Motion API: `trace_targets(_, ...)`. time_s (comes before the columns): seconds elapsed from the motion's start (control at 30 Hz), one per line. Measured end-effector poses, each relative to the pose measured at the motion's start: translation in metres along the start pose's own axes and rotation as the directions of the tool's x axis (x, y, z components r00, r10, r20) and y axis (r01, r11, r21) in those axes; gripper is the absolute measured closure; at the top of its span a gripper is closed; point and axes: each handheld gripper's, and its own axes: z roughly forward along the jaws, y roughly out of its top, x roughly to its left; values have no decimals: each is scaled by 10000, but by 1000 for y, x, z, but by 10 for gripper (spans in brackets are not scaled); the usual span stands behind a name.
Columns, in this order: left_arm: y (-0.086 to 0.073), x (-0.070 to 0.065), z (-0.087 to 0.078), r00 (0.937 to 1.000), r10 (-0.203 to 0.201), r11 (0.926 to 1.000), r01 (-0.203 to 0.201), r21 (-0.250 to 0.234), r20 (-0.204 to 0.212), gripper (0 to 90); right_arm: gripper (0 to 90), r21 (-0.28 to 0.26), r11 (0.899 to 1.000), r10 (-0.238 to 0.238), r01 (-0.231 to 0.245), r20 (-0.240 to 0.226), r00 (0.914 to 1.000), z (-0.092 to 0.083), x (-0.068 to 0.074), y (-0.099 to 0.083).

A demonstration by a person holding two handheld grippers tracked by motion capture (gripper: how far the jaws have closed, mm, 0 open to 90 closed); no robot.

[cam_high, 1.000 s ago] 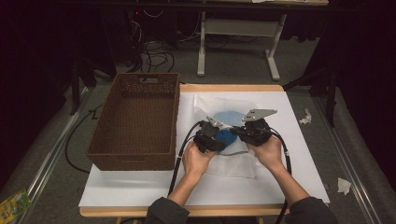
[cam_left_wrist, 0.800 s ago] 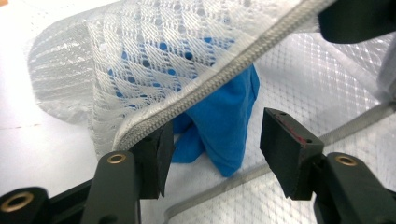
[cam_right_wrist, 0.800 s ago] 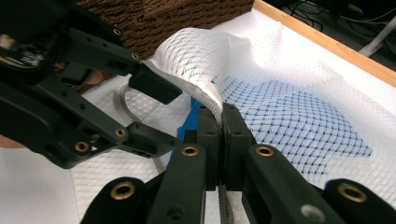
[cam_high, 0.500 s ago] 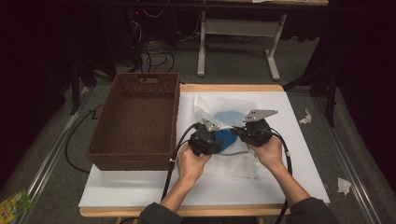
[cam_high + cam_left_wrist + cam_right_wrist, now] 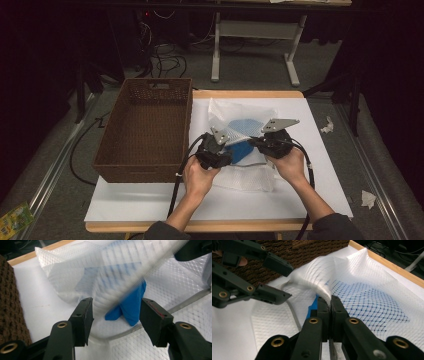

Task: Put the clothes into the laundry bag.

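At frame centre, right tongs (image 5: 329, 302) clamp the mesh bag (image 5: 367, 297); left tongs (image 5: 115, 315), apart, must next grip its opposite edge.

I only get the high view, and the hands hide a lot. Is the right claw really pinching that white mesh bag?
Observer: Yes. The right gripper view shows the right claw shut on a raised fold of the bag.
Visitor: And the left one?
Observer: The left claw is open. Its jaws have just been opening, with the bag between them but not pressed.
Visitor: What's the blue patch?
Observer: A blue cloth inside the bag, seen through the mesh.
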Motion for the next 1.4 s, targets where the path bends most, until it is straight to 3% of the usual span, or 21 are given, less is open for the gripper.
trace_targets(0.4,-2,4,20,9992,-72,9979,97,633,-405,437,888,69,10000,-45,45,-73,10000,-2,1,-3)
trace_targets(0.73,-4,5,29,9987,102,9934,-44,1148,-498,677,886,2,10000,4,-4,-126,9999,-4,1,-7)
trace_targets(1.07,-5,3,19,9968,477,9915,-395,1236,-645,857,874,68,10000,-61,63,-158,9999,-5,4,-11)
trace_targets(1.4,-10,2,-2,9971,576,9939,-525,972,-496,875,856,125,9999,28,-25,-165,9999,-1,3,-22)
